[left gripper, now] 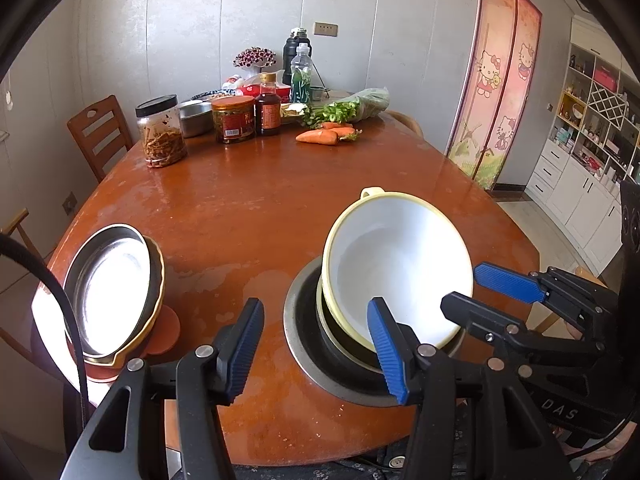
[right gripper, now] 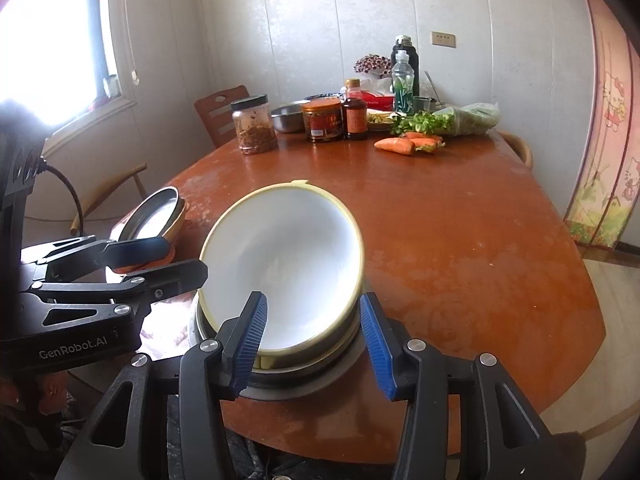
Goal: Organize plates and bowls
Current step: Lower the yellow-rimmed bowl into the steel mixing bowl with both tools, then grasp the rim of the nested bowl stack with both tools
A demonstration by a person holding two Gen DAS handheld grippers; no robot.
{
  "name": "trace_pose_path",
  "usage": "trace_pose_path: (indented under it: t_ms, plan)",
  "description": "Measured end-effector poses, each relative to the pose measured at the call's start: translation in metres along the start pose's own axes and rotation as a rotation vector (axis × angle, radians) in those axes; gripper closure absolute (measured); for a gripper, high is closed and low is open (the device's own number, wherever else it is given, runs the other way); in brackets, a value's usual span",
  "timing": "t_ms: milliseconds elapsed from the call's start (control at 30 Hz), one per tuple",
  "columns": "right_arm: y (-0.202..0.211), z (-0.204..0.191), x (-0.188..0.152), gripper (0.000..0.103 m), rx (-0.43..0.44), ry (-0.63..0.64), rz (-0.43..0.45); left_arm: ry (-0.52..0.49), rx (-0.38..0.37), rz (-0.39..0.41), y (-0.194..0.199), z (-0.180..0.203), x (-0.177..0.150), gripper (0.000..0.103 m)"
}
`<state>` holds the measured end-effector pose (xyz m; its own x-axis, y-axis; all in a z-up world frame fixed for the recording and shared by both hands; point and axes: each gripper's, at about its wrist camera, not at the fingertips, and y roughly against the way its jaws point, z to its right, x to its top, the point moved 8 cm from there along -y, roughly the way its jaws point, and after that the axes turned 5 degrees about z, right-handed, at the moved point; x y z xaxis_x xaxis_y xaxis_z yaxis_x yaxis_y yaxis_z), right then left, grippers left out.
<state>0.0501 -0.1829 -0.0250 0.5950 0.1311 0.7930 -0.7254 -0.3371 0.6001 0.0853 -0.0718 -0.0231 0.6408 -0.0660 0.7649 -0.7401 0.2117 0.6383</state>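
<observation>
A white bowl with a pale yellow rim (left gripper: 400, 264) (right gripper: 288, 256) leans tilted on a stack of dishes inside a wide steel plate (left gripper: 304, 360) (right gripper: 280, 390) near the table's front edge. My right gripper (right gripper: 314, 336) (left gripper: 486, 292) is open and straddles the bowl's near rim, one finger inside and one outside. My left gripper (left gripper: 316, 352) (right gripper: 176, 256) is open just left of the bowl, its right fingertip (left gripper: 384, 344) in front of the rim and only table between the jaws. A second stack, a steel plate (left gripper: 112, 292) (right gripper: 154, 216) on a yellow dish, lies at the left.
Jars (left gripper: 162, 132), a sauce bottle (left gripper: 268, 108), a steel bowl, carrots (left gripper: 320, 136) (right gripper: 396, 145) and greens crowd the table's far end. Wooden chairs (left gripper: 100, 132) stand at the left. A cable (left gripper: 68, 312) runs by the left stack. Cabinets (left gripper: 580, 184) stand at the right.
</observation>
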Motion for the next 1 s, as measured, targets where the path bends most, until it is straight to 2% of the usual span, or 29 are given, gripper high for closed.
trace_pose_path:
  t_ms: [133, 400, 1000]
  plan:
    - [0.008, 0.003, 0.005, 0.045, 0.003, -0.022, 0.026, 0.005, 0.001, 0.012, 0.004, 0.0, 0.001, 0.045]
    - [0.016, 0.012, 0.007, 0.04, -0.006, -0.052, 0.04, 0.014, 0.011, 0.011, 0.005, -0.003, 0.002, 0.041]
    - [0.002, 0.034, -0.008, 0.03, 0.032, -0.169, -0.033, 0.084, 0.003, -0.016, -0.002, -0.02, -0.007, 0.03]
